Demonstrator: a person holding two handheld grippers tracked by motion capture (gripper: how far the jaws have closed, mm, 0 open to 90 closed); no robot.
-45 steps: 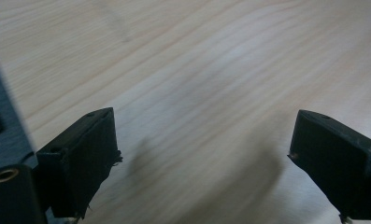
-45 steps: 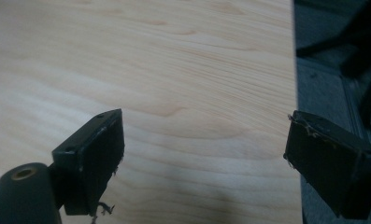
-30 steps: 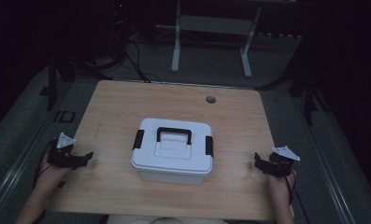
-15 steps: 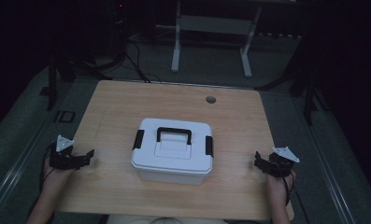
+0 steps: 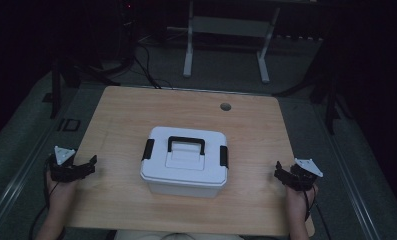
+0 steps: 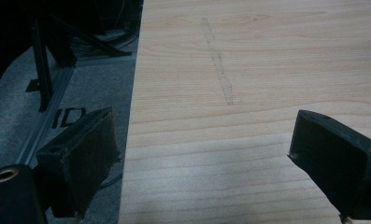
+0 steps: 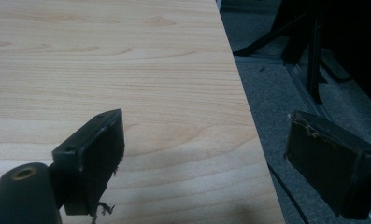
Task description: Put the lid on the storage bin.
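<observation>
A light wooden table (image 5: 126,120) carries a white box (image 5: 186,176) with a black handle (image 5: 186,143) near its middle. A round hole (image 5: 225,106) sits toward its far edge.

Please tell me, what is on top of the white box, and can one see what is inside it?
On the lid of the white box lies a black handle, folded flat, with a black latch at each end. The lid is shut and opaque, so the inside is hidden.

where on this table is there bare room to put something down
Bare wood lies behind the white box, up to the far edge by the cable hole, and on both sides between the box and each gripper. The front strip of the table is narrower.
</observation>
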